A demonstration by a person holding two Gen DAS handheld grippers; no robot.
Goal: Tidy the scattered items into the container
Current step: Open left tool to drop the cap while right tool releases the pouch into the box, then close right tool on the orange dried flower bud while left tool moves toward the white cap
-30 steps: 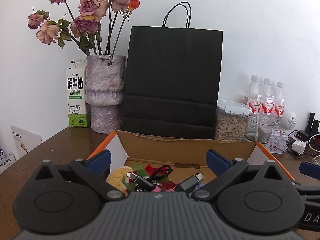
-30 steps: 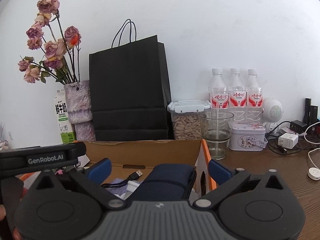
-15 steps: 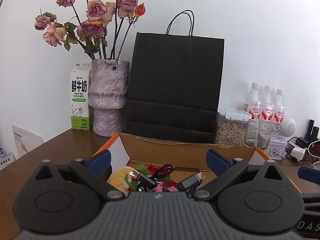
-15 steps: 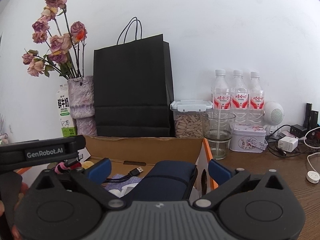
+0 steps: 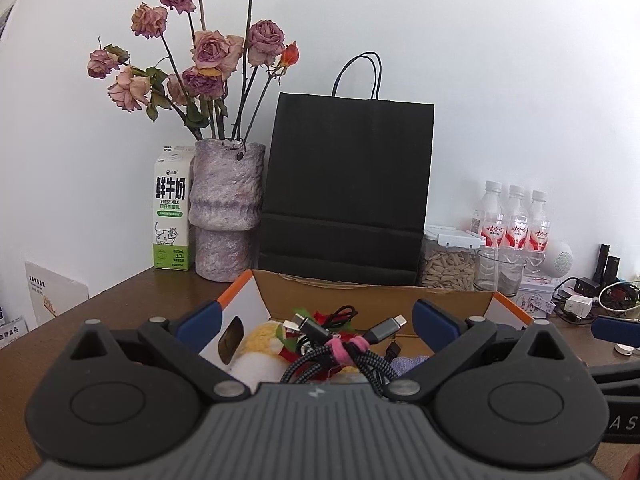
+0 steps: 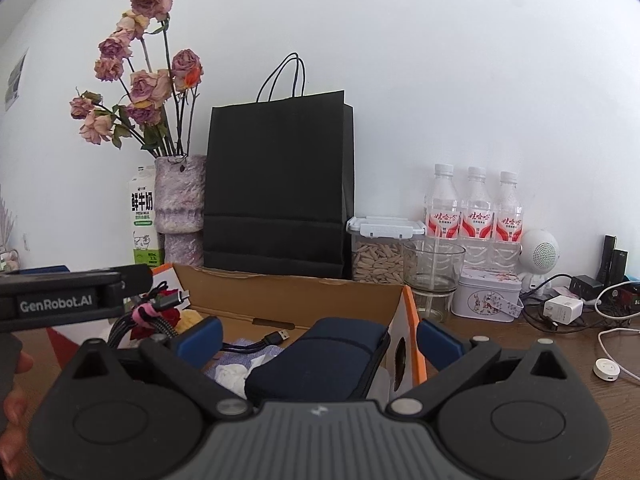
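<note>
While both claws hover with their jaws spread wide and nothing between them, the brown desk [image 6: 560, 364] under them carries the whole scene. Just ahead of the claws stands the open cardboard box [image 5: 372, 300] with orange edges, the container for this task. Beyond the box are a black paper bag [image 5: 348, 184] and a vase of dried roses [image 5: 226, 208], both well behind the claws.

Directly in front of the right claw [image 6: 318, 340], a dark blue pouch [image 6: 324, 360] lies inside the box, against the box wall on the right side. Ahead of the left claw [image 5: 316, 322] lies a bundle of braided cables [image 5: 340, 354] tied with a pink strap, on top of a yellow soft item and some red and green things; from these views I cannot tell if it rests fully in the box.

I judge that most items are already in the container. What could go wrong: the cable plugs stick up and could catch on a claw finger when it moves, which would pull the bundle out. Also the two claws are near each other, so a careless move could knock them together, or push the light box across the desk.
</note>
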